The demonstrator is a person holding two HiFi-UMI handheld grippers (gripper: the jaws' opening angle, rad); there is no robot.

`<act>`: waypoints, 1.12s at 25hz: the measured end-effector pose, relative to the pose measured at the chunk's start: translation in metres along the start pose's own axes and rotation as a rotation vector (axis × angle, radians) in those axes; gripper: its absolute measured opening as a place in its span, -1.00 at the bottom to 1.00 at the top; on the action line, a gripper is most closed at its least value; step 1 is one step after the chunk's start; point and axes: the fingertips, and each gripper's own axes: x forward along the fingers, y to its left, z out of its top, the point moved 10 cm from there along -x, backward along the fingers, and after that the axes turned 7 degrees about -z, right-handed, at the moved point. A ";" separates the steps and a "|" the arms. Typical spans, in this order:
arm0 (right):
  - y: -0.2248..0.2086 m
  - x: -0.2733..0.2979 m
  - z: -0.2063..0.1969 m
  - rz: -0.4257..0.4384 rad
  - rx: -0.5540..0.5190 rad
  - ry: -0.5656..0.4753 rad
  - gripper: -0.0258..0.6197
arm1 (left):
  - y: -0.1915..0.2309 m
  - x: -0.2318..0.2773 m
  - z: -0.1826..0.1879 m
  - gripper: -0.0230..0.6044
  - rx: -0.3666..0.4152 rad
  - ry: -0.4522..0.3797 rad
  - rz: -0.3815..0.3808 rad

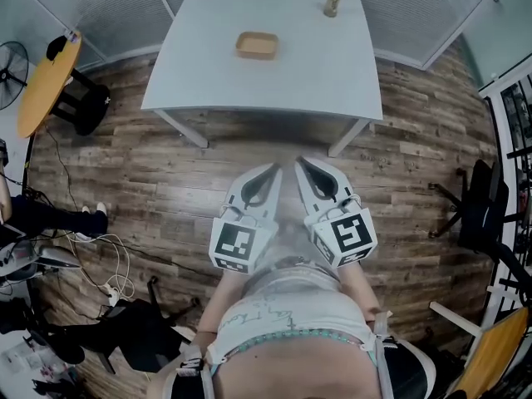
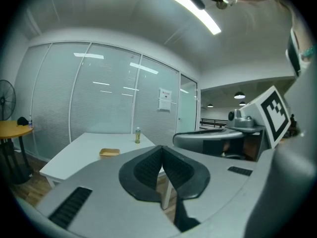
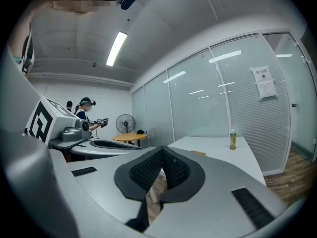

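Observation:
My left gripper [image 1: 271,169] and right gripper [image 1: 302,164] are held side by side at waist height, over the wooden floor just short of the white table [image 1: 332,81]. Both are shut with nothing between their jaws. On the table lies a shallow tan tray [image 1: 256,45], and a green bottle [image 1: 332,0] stands at the far right corner. The left gripper view shows its closed pads [image 2: 162,170], the tray [image 2: 109,152] and the bottle [image 2: 137,135]. The right gripper view shows its own pads [image 3: 162,170] pressed together and the bottle [image 3: 233,139].
A round yellow table [image 1: 46,81] and a fan [image 1: 10,71] stand at the left, with cables [image 1: 112,260] on the floor. Black chairs [image 1: 486,206] stand at the right. Frosted glass walls [image 2: 99,98] run behind the table. Another person [image 3: 88,114] stands far off.

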 end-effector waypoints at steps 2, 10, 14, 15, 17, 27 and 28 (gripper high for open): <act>-0.001 0.014 0.000 -0.005 0.006 -0.004 -0.92 | 0.014 0.004 0.001 -0.92 -0.010 -0.008 -0.004; -0.008 0.101 0.014 -0.028 -0.030 -0.008 -0.92 | 0.098 0.048 0.016 -0.92 -0.009 -0.033 -0.059; -0.017 0.144 0.025 -0.047 -0.032 -0.015 -0.92 | 0.143 0.073 0.028 -0.92 0.007 -0.029 -0.099; -0.020 0.153 0.027 -0.055 -0.030 -0.014 -0.92 | 0.153 0.079 0.030 -0.92 0.009 -0.025 -0.105; -0.025 0.171 0.029 -0.071 -0.025 -0.010 -0.92 | 0.170 0.088 0.033 -0.92 0.009 -0.018 -0.112; -0.021 0.241 0.034 -0.077 -0.023 0.006 -0.92 | 0.243 0.101 0.035 -0.92 -0.033 -0.005 -0.133; -0.019 0.245 0.034 -0.081 -0.024 0.010 -0.92 | 0.247 0.101 0.034 -0.92 -0.033 -0.006 -0.135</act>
